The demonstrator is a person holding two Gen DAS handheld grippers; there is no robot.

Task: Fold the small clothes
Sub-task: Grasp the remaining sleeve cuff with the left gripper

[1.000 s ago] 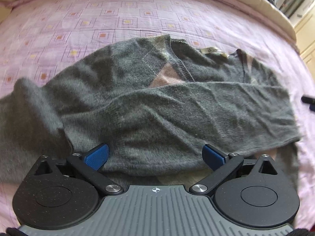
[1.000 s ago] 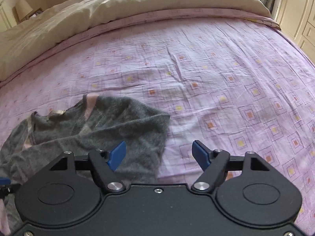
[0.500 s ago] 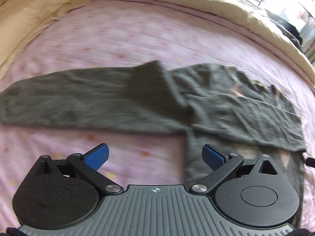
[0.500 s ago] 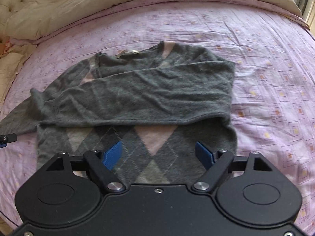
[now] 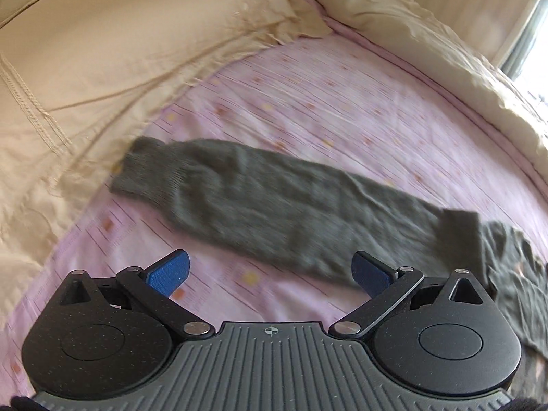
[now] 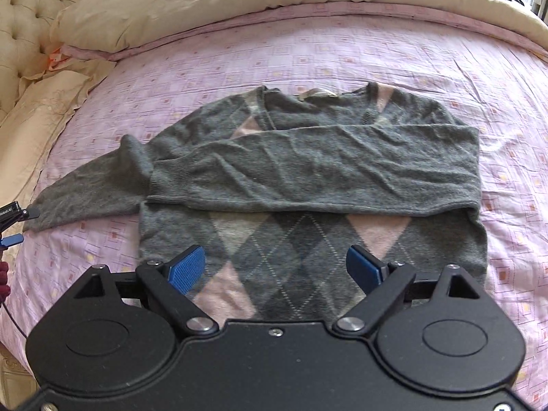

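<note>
Left wrist view has swung off the body of the grey argyle knit sweater (image 6: pixel 308 178) onto its outstretched sleeve (image 5: pixel 274 202) mid-frame; left gripper (image 5: pixel 270 270) spread, empty. Right wrist view alone shows the whole sweater on the pink patterned bedsheet (image 6: pixel 342 51), other sleeve folded across; right gripper (image 6: pixel 277 267) just opened wider, empty.

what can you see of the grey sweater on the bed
The grey sweater is a soft knit with a V-neck and a pink-and-grey argyle front, lying flat on the pink patterned sheet. One sleeve is folded across the chest; the other sleeve stretches out straight toward the pillows. Nothing grips it.
</note>
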